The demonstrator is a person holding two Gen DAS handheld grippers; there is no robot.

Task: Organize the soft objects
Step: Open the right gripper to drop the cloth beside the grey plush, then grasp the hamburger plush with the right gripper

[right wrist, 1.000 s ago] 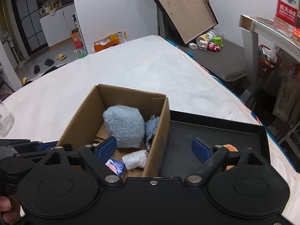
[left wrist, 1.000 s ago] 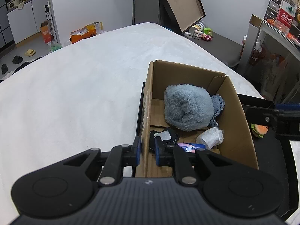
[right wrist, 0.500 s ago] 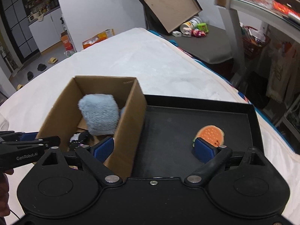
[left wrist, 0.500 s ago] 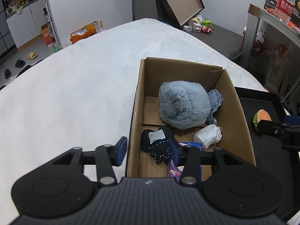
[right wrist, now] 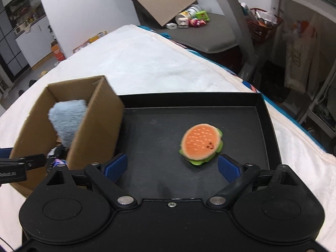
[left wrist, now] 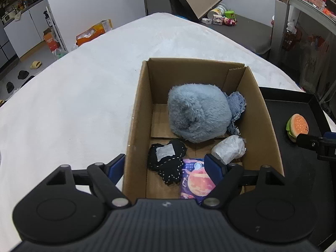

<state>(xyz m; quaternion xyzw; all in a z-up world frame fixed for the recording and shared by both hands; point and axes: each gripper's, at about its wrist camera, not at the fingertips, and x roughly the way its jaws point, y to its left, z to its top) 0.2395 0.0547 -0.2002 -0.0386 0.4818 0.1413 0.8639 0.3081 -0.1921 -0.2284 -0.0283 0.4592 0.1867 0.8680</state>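
- The left tool point(left wrist: 163, 166) hangs over the near end of the cardboard box point(left wrist: 271, 134), and its jaws are opening with nothing between them. A second ago they were pinched shut at the box's near wall.
- The black stitched plush point(left wrist: 168, 163) now lies loose on the box floor, beside a colourful packet point(left wrist: 197, 182), a white wrapped bundle point(left wrist: 229, 149) and a large blue-grey fluffy toy point(left wrist: 197, 113). That item looks delivered.
- The right tool point(right wrist: 172, 166) has swung away from the box and now sits low over the black tray point(right wrist: 262, 113). Its jaws are spread wide and hold nothing.
- The burger plush point(right wrist: 200, 143) lies alone on the tray, just ahead of the right tool and nearer its right finger. It is probably the next thing to move.
- The tray touches the box's right wall; both rest on a white bed point(left wrist: 73, 105), near the bed's right edge.
- The tray floor around the burger is bare, with a raised rim on the far and right sides.
- The box wall stands higher than the tray, so a carried item would need lifting over it.
- The left tool occupies the box's near end; the far end has open floor.
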